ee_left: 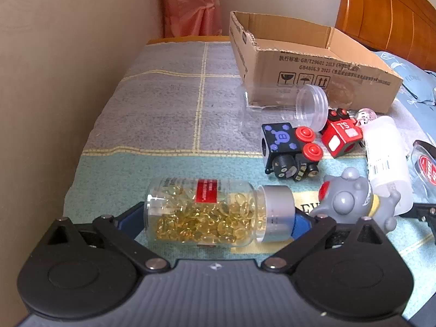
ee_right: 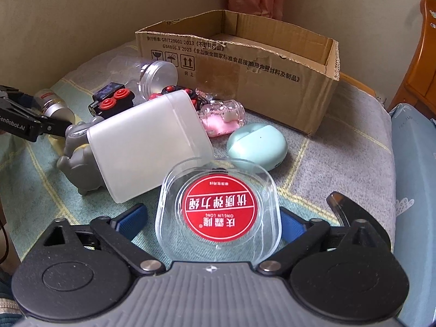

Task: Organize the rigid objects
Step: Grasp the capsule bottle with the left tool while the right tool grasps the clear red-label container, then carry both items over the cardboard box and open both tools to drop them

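Note:
My left gripper [ee_left: 215,218] has its blue pads around a clear bottle of yellow capsules [ee_left: 215,214] with a silver cap, lying sideways on the cloth; both pads touch its ends. The bottle also shows in the right wrist view [ee_right: 53,106]. My right gripper [ee_right: 215,218] is open around a clear plastic case with a red round label [ee_right: 219,214]; the left pad stands apart from it. An open cardboard box [ee_left: 313,62] [ee_right: 245,62] stands at the back.
On the checked cloth [ee_left: 163,95] lie a frosted white container [ee_right: 147,147], a grey toy figure [ee_right: 75,152], a black toy with red wheels [ee_left: 288,150], a red toy block [ee_left: 342,135], a clear jar [ee_left: 310,107], a mint case [ee_right: 257,147], and a pink-filled clear bottle [ee_right: 223,120].

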